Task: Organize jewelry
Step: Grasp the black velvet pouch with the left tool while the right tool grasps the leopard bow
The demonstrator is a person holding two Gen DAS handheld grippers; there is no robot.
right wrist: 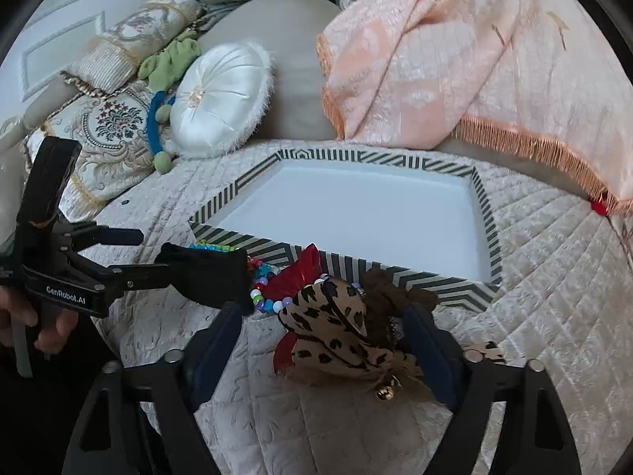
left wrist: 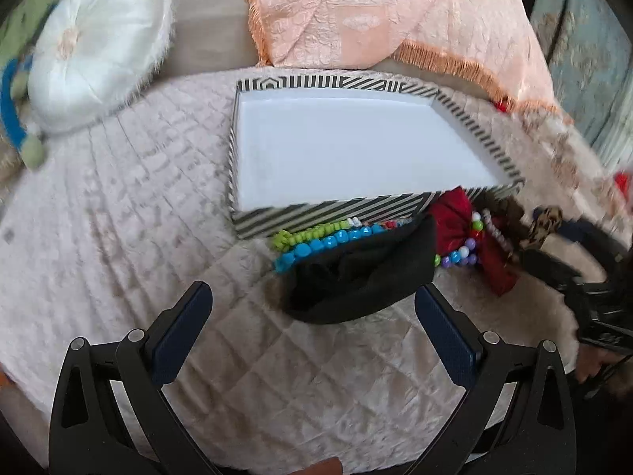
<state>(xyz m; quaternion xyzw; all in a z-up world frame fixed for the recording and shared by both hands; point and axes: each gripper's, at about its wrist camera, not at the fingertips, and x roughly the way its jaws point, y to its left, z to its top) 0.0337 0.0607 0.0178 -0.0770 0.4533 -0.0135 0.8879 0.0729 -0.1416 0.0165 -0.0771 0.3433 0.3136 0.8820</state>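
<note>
A striped box [left wrist: 336, 219] with a bare white inside [right wrist: 356, 213] lies on the quilt. Along its near wall is a heap: blue beads [left wrist: 328, 242], green beads [left wrist: 308, 233], a black cloth band [left wrist: 356, 281], a red bow [left wrist: 455, 225], multicoloured beads [right wrist: 263, 301] and a leopard-print bow [right wrist: 336, 328]. My left gripper [left wrist: 312, 291] is open, and the black band lies just ahead between its fingertips. My right gripper [right wrist: 322, 308] straddles the leopard bow. Its right finger [right wrist: 429, 340] is against the bow, while the left finger [right wrist: 223, 328] stands apart from it.
A white round cushion [left wrist: 99, 47] lies at the back left and a peach fringed cloth [right wrist: 474, 79] drapes behind the box. Patterned pillows [right wrist: 110, 118] and a green-and-blue toy [right wrist: 162, 91] sit to the left. A hand [right wrist: 51, 328] holds the left gripper.
</note>
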